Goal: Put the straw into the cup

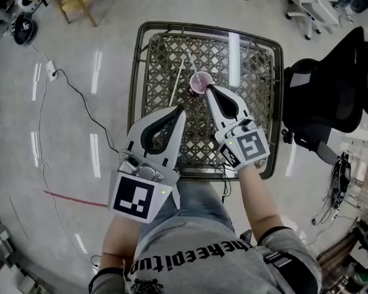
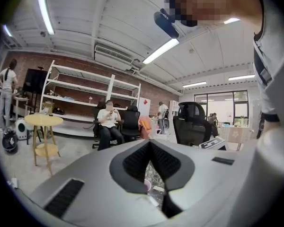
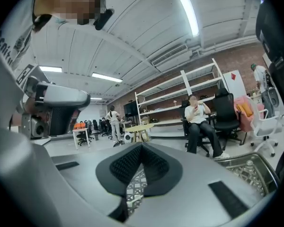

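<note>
Left gripper (image 1: 181, 109) and right gripper (image 1: 210, 88) fingers closed, both empty, right tips nearly at cup (image 1: 200, 81); straw (image 1: 178, 81) flat on surface (image 1: 251, 72) just left of cup, looks light, crushable, roll-prone, so pinch gently mid-length.

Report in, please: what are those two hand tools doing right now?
Left tool shut, empty. Right tool shut, empty, tip beside cup. Straw lying on table, left of cup. Nothing blocking it.
</note>
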